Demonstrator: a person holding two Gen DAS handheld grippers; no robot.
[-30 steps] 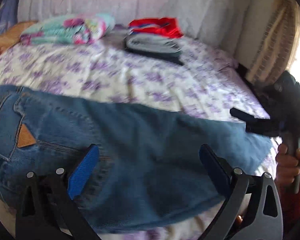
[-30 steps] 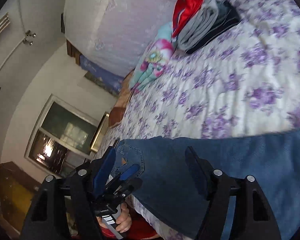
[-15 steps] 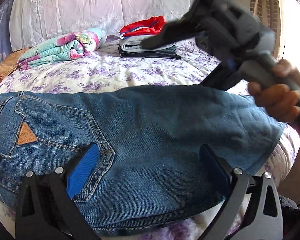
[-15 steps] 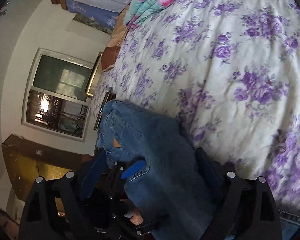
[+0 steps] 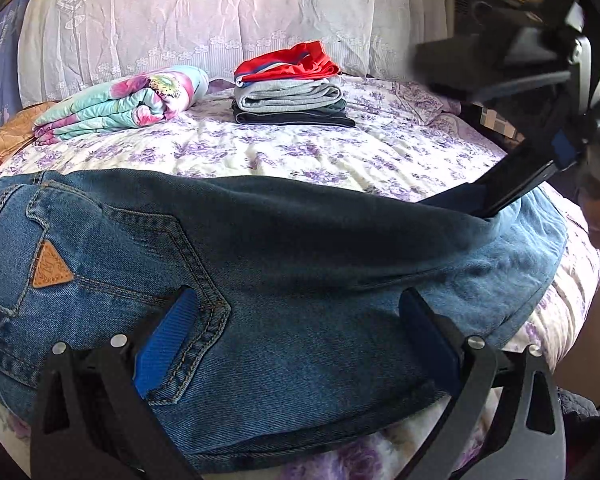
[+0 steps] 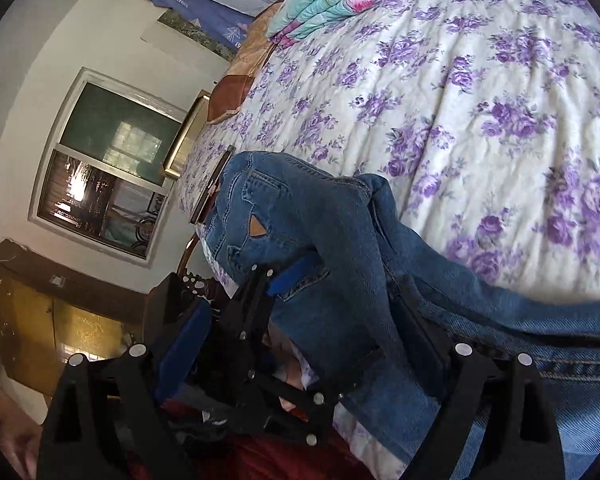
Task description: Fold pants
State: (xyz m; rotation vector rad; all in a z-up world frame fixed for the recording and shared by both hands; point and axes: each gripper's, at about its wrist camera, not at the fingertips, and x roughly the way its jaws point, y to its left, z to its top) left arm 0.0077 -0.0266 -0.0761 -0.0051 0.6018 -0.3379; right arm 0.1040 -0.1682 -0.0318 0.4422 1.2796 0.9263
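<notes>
Blue denim pants [image 5: 284,280] lie folded across the near edge of the bed, back pocket with a tan triangle patch [image 5: 50,270] at the left. My left gripper [image 5: 296,344] is open and hovers just above the near denim. My right gripper [image 6: 304,344] is open with its fingers wide apart; in the left wrist view its fingertip [image 5: 472,200] touches the far right edge of the pants [image 6: 332,240]. The denim bunches up between its fingers in the right wrist view.
The bed has a purple-flowered sheet [image 5: 300,152]. A stack of folded clothes [image 5: 292,92] with a red piece on top and a rolled floral blanket [image 5: 124,104] lie at the back. A window [image 6: 108,168] and a wooden cabinet [image 6: 52,312] stand beyond the bed.
My right gripper came down from above the bed onto the far right edge of the pants. My left gripper stayed open over the near denim.
</notes>
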